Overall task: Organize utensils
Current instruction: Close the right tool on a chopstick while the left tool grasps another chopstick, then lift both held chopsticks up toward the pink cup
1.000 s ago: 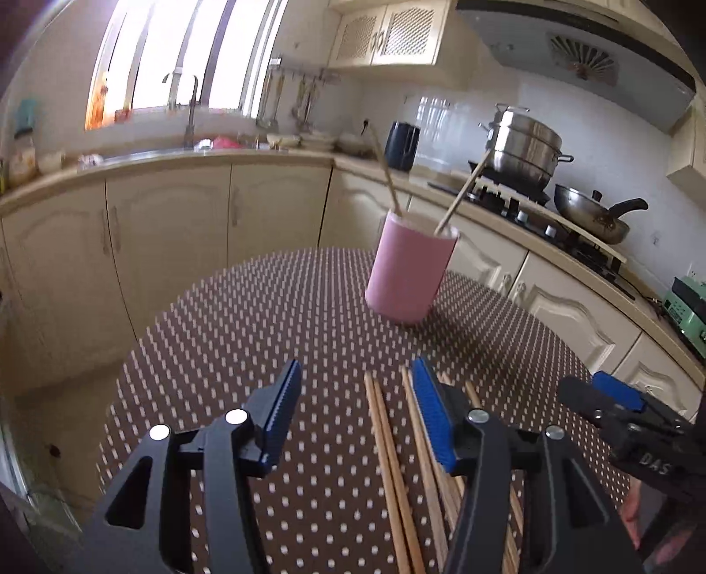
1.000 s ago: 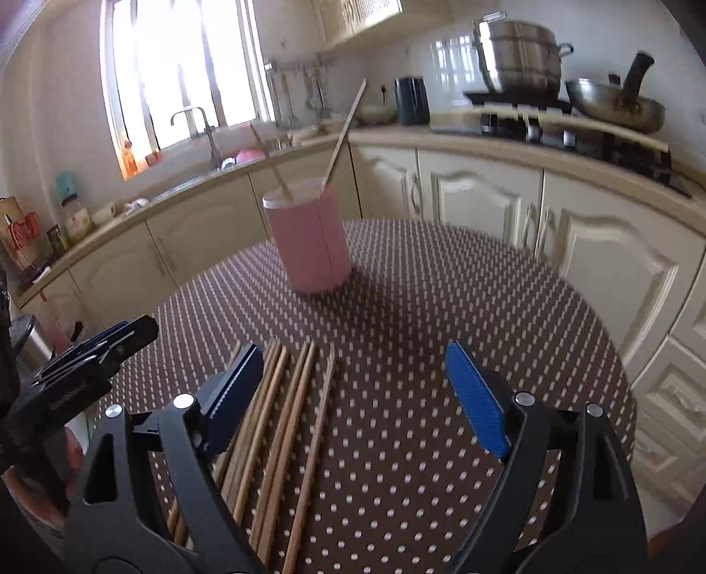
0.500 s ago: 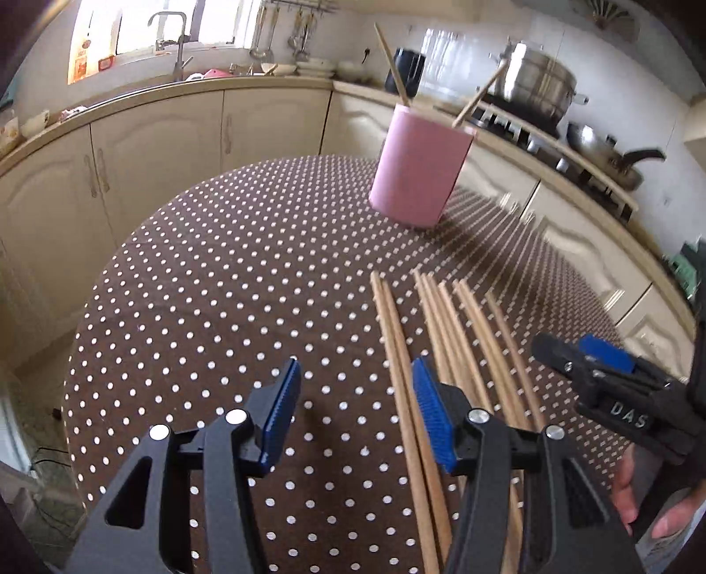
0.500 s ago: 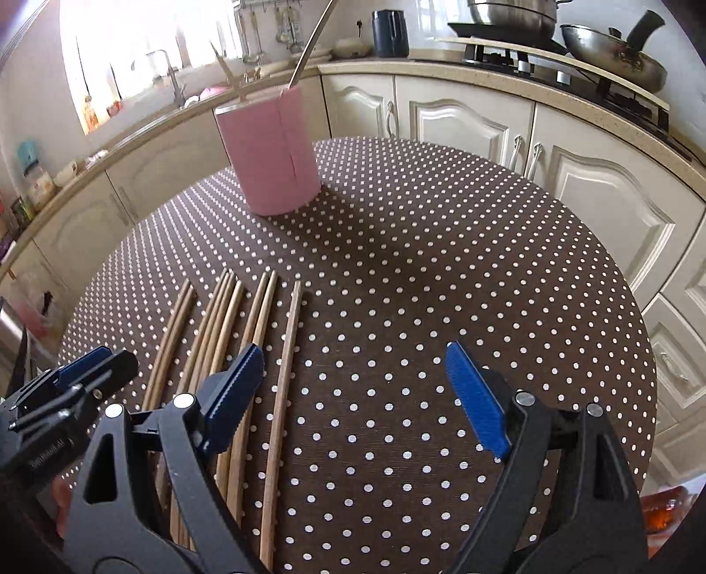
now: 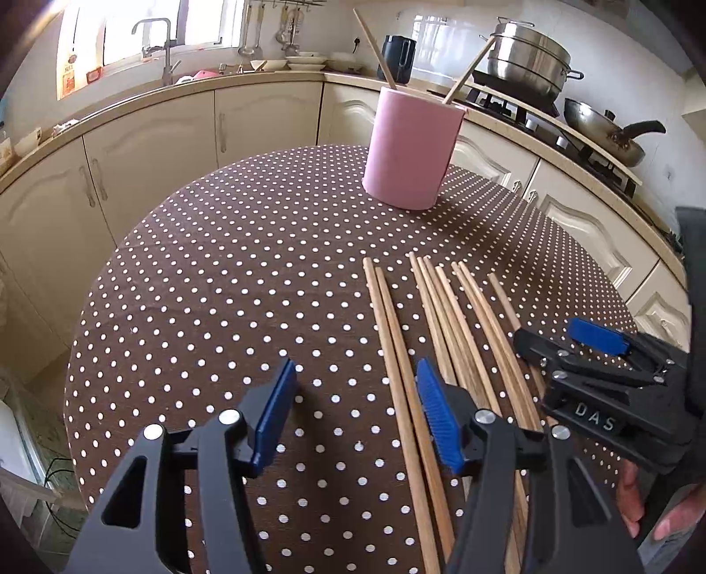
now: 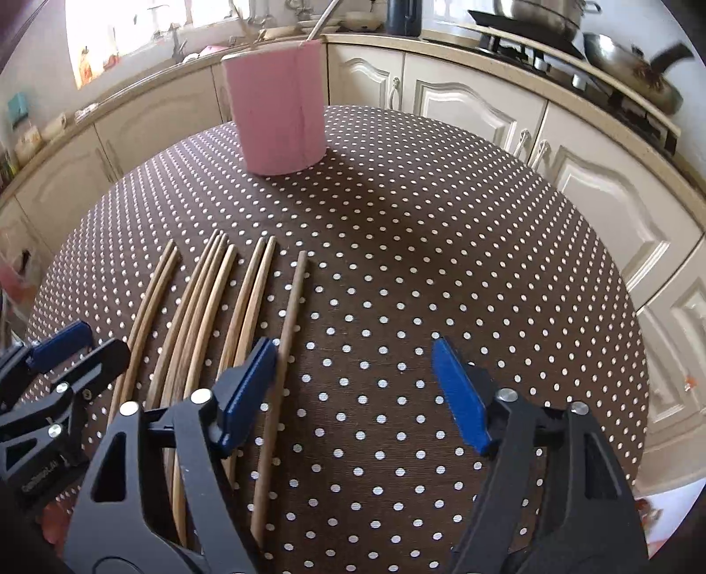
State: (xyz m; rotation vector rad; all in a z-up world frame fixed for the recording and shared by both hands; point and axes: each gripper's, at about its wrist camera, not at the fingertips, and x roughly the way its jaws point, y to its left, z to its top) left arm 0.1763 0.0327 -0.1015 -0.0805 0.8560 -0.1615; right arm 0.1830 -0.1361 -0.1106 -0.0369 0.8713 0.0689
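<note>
Several wooden chopsticks [image 5: 445,326] lie side by side on the brown polka-dot table [image 5: 247,273]; they also show in the right wrist view [image 6: 207,304]. A pink cup [image 5: 410,148] holding two chopsticks stands at the far side, also seen in the right wrist view [image 6: 278,106]. My left gripper [image 5: 357,415] is open and empty, low over the table, its right finger by the leftmost chopsticks. My right gripper [image 6: 357,393] is open and empty, its left finger beside the rightmost chopstick [image 6: 282,357]. The right gripper shows in the left wrist view [image 5: 573,349].
Cream kitchen cabinets [image 5: 154,145] and a counter curve round the table. A sink and tap [image 5: 163,39] sit under the window. A steel pot [image 5: 529,57] and a wok [image 5: 604,132] stand on the stove at right. A black kettle [image 5: 397,53] is behind the cup.
Both grippers have tilted down and come lower over the table near the chopsticks. Both stay open and empty. The chopsticks and cup have not moved.
</note>
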